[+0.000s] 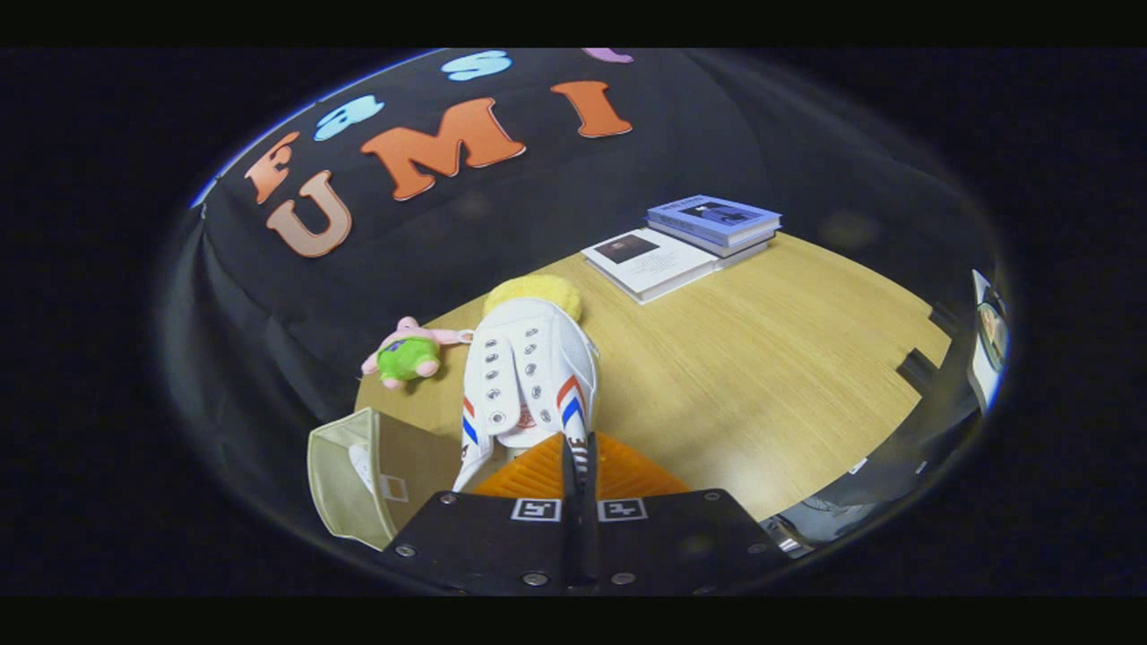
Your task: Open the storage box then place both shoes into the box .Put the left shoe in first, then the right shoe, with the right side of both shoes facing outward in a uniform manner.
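Clearly raised above the bench [762, 358], tool [578, 466] tilted downward, fingers pressed nearly together, clamping the rear edge of a white shoe [529, 381] hanging toe-away just ahead. Beige storage box [358, 484] open, near left, below the shoe. Plush toy [408, 354] farther left; stacked books [690, 237] far right.
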### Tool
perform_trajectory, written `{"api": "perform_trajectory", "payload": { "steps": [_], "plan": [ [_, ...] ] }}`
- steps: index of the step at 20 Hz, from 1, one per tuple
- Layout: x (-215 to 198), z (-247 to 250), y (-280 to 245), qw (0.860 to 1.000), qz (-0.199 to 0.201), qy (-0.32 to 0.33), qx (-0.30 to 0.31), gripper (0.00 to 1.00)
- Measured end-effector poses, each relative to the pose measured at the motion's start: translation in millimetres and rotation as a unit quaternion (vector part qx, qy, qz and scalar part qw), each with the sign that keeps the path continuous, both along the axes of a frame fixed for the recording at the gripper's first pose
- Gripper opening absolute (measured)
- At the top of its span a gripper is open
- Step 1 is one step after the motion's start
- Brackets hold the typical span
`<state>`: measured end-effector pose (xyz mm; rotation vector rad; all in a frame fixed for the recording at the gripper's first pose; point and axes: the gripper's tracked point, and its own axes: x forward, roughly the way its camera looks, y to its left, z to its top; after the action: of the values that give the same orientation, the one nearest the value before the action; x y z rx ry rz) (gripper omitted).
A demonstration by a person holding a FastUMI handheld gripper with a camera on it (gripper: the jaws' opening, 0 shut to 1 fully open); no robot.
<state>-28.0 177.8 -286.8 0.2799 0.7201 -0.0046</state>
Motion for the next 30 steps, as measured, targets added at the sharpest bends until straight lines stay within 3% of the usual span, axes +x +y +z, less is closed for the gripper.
{"api": "perform_trajectory", "payload": {
  "steps": [8, 13, 24, 26, 29, 30],
  "plan": [
    [-26.4, 32.2, 123.8, 0.998, 0.065, -0.016, 0.019, 0.01],
    [-38.8, 24.8, 171.9, 0.994, 0.110, -0.015, 0.003, 0.00],
    [-69.4, -36.9, 190.1, 0.986, 0.146, 0.034, -0.075, 0.01],
    [-69.9, -39.0, 196.4, 0.986, 0.153, 0.035, -0.061, 0.04],
    [-57.5, 2.0, 210.3, 0.985, 0.166, -0.018, -0.031, 0.42],
    [-53.2, 12.9, 211.9, 0.984, 0.171, -0.032, -0.027, 0.49]
  ]
}}
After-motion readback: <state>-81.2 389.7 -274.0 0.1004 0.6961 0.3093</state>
